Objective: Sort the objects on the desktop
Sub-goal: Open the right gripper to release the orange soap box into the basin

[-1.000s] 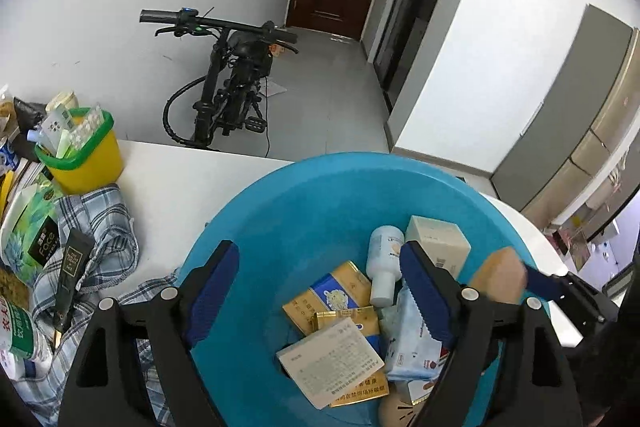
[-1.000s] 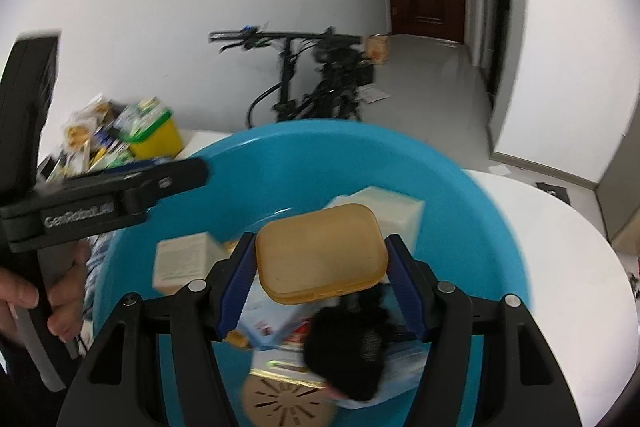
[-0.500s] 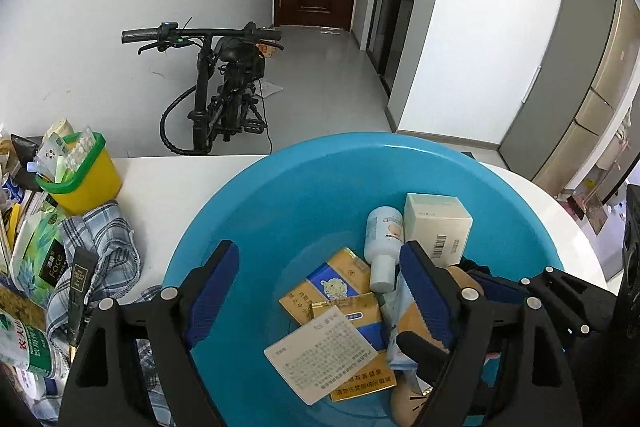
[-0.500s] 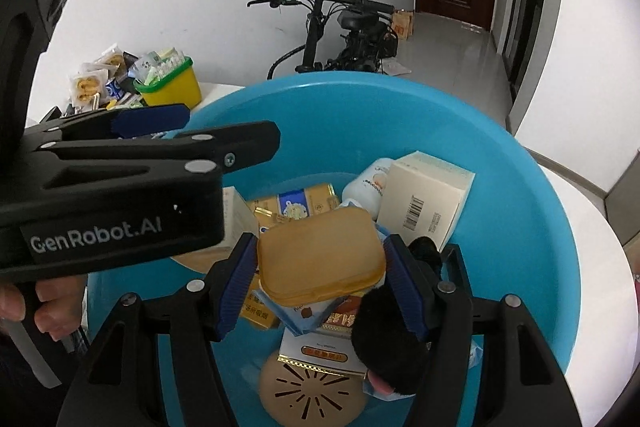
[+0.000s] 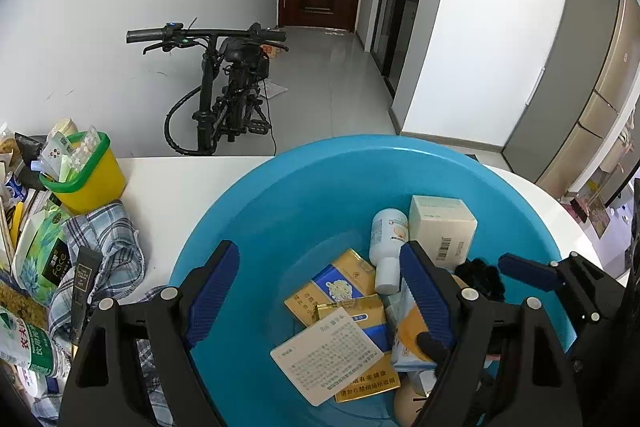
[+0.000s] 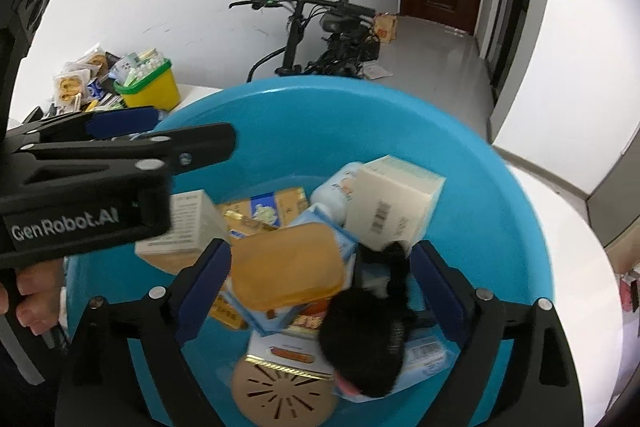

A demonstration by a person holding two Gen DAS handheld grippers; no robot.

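A blue basin [image 5: 304, 187] [image 6: 500, 227] holds several boxes, a white bottle [image 5: 386, 247], a cream box [image 6: 394, 203] and a black fuzzy item [image 6: 368, 339]. My right gripper [image 6: 320, 291] is open above the basin, its jaws wide apart. A tan rounded case [image 6: 288, 269] lies on the pile between its fingers, free of them. My left gripper [image 5: 320, 287] is open and empty over the basin's near left side. It also shows in the right wrist view [image 6: 120, 147].
A yellow bin with a green rim [image 5: 86, 175] stands at the left on the white table [image 5: 180, 187]. A checked cloth [image 5: 104, 259], packets and a bottle [image 5: 24, 347] lie beside it. A bicycle [image 5: 224, 99] stands on the floor behind.
My right gripper has lowered into the basin and opened, letting go of the tan case, which now rests on the pile. My left gripper has shifted slightly left.
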